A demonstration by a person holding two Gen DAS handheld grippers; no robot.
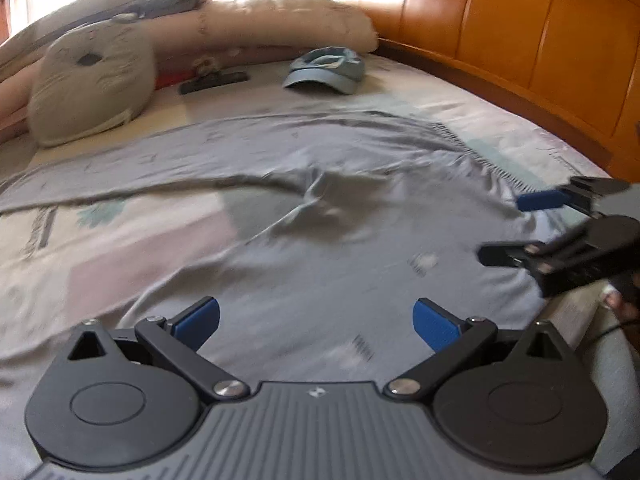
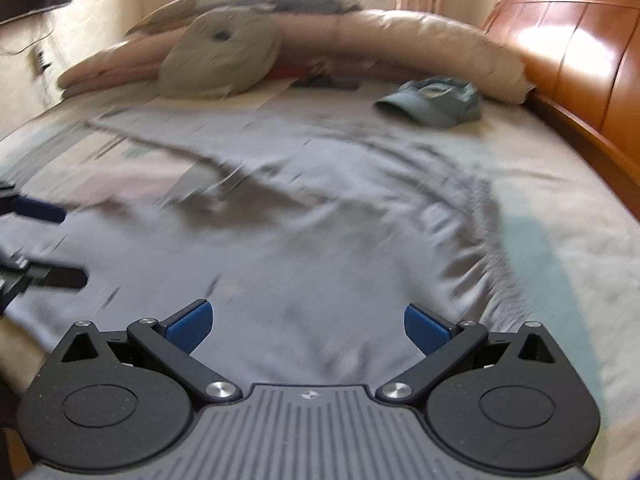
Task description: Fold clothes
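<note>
One grey garment, two tools agape

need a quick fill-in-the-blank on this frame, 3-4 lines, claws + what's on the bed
1. Both the left claw and the right claw have their jaws ____.
2. The grey garment lies spread on the ____.
3. The blue item near the wooden headboard is a ____.
4. The plush cushion rests against the rolled ____.

Missing words: open; bed; cap; quilt
</note>
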